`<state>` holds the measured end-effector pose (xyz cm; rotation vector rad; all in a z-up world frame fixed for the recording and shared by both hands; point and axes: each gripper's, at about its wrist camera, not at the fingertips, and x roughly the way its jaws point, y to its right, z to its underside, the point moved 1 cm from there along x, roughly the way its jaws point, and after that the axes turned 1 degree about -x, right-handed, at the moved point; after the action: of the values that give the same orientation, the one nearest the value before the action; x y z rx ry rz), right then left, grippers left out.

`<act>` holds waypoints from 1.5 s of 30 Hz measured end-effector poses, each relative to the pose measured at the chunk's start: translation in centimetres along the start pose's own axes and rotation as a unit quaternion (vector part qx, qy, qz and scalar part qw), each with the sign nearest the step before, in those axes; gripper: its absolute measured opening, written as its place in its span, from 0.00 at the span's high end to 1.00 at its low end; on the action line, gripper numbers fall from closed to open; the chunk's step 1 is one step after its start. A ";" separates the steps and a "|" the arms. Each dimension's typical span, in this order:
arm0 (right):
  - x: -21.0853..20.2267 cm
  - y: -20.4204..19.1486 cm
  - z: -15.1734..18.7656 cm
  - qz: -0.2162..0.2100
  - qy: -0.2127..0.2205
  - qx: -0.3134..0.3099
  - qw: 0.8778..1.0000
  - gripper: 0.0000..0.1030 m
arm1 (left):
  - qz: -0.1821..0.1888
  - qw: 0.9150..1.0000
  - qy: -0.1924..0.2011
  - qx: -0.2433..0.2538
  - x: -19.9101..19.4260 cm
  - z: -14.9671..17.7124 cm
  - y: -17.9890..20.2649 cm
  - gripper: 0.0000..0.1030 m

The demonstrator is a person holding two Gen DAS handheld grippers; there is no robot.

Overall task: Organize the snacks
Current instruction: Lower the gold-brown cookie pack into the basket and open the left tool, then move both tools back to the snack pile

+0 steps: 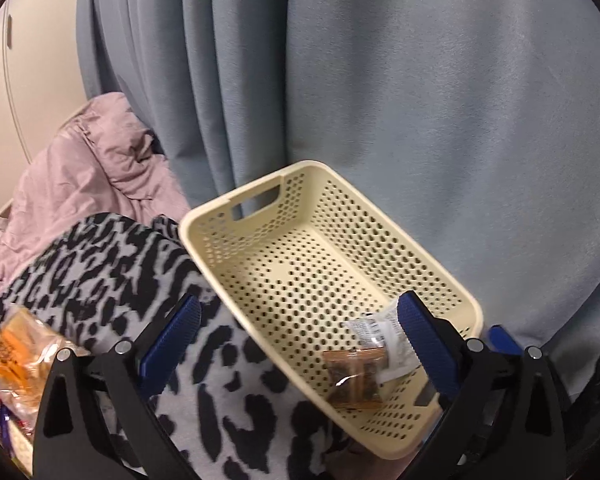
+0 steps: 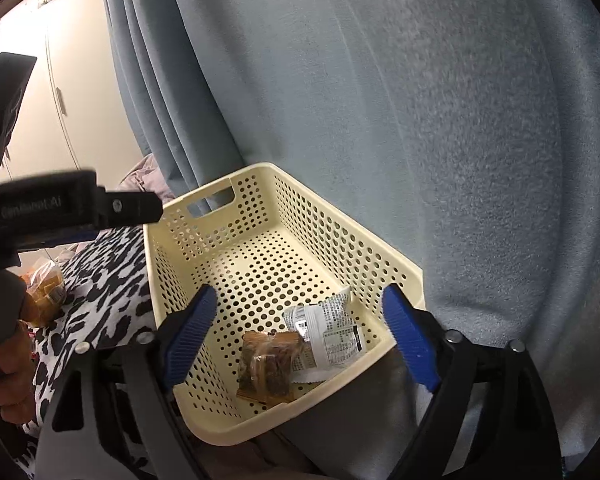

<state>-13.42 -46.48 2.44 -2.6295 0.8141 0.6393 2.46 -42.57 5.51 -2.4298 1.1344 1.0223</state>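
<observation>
- cream perforated basket (image 2: 260, 264) sits on a leopard-print blanket (image 1: 112, 280), its far corner right up against the blue curtain (image 1: 420, 100). most of the basket floor is bare, so there's plenty of room at the handle end
- two snacks in it, both down in the near corner: a brown packet (image 2: 268, 368) and a white packet (image 2: 328, 332), touching and slightly overlapping
- left gripper (image 1: 300, 344) has its jaws spread wide with nothing in them; one finger is over the blanket, the other over the basket beside the white packet
- right gripper (image 2: 300, 336) is wide open too, holding nothing, with both packets between its blue fingers (image 2: 192, 332) in the view
- bag of orange snacks (image 1: 16, 356) off on the blanket, cut off by the frame edge; can't count what's inside
- print on the white packet is too small to read
- pink bedding (image 1: 88, 168) bunched up behind the blanket
</observation>
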 end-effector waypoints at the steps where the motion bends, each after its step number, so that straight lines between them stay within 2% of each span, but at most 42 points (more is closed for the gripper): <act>1: -0.1 0.0 -0.1 -0.001 0.001 0.001 1.000 0.11 | -0.006 1.000 0.002 0.001 -0.2 0.1 -0.1 0.05; 11: -0.1 -1.5 -0.1 -0.016 0.001 -0.011 1.000 0.09 | -0.049 0.998 0.030 -0.009 -2.7 0.8 -2.1 0.05; 14: -0.2 -2.1 -0.2 -0.022 0.003 -0.014 1.000 0.05 | -0.053 0.998 0.032 -0.017 -3.4 1.1 -2.9 0.05; 35: -1.1 -8.1 0.1 -0.099 0.005 -0.058 0.993 0.05 | -0.113 0.989 0.049 -0.079 -10.4 5.5 -10.4 0.05; 41: -1.6 -10.8 0.6 -0.131 0.002 -0.081 0.988 0.05 | -0.152 0.983 0.055 -0.088 -13.2 7.8 -13.3 0.05; 45: -2.1 -13.6 1.2 -0.160 0.001 -0.105 0.982 0.05 | -0.196 0.973 0.059 -0.103 -15.1 9.9 -15.8 0.05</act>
<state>-7.32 -34.33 4.64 -2.8615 0.3246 0.6620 2.86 -18.79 8.19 -2.7576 0.5589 0.9135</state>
